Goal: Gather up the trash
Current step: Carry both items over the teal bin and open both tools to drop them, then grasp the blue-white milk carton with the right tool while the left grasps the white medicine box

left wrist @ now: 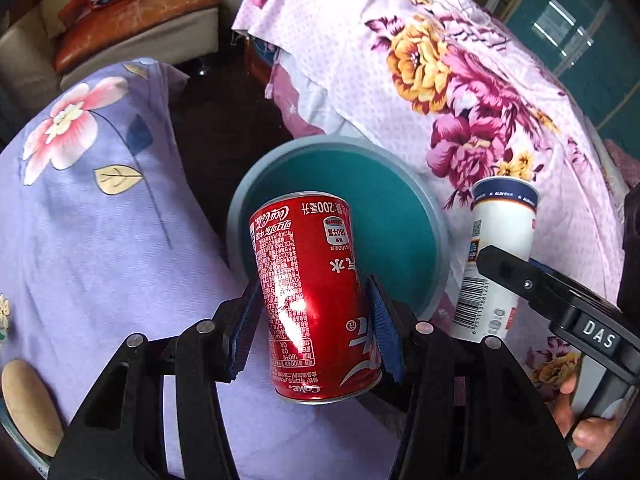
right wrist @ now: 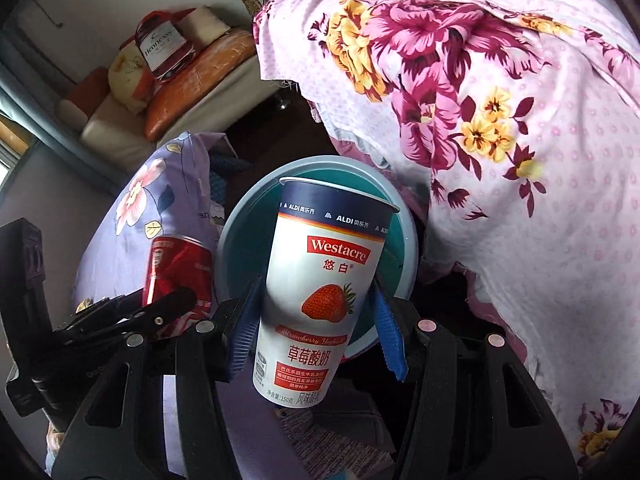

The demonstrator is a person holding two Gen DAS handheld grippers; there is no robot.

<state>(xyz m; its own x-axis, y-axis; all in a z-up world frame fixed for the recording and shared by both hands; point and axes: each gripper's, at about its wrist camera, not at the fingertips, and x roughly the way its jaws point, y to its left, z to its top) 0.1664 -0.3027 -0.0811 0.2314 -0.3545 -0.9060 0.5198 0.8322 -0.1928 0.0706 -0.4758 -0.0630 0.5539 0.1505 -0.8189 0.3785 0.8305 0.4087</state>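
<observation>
Your left hand-held gripper (left wrist: 314, 320) is clamped on a red aluminium Coca-Cola can (left wrist: 312, 296), its blue ribbed pads pressing the can's two sides about midway along the body; the can's printing reads inverted and its long axis leans slightly left at the far end. Your right hand-held gripper (right wrist: 316, 328) is closed the same way around a tall white paper strawberry-yoghurt cup with a navy rim band (right wrist: 320, 288), held upright with its wider end far from you. Both pieces of trash are off any surface, carried side by side, the cup to the right of the can. The round teal plastic bin with a grey-blue rim (left wrist: 400, 240) lies straight ahead of and below both loads, its open mouth showing directly behind the can in the left wrist view and behind the cup in the right. It sits between a lilac flower-print cloth (left wrist: 100, 220) on the left and a pink peony-print cloth (left wrist: 460, 80) on the right. Neither hand looks clearly nearer; both seem lined up for a drop, and what remains is probably carrying each item forward over the rim before you let go.
</observation>
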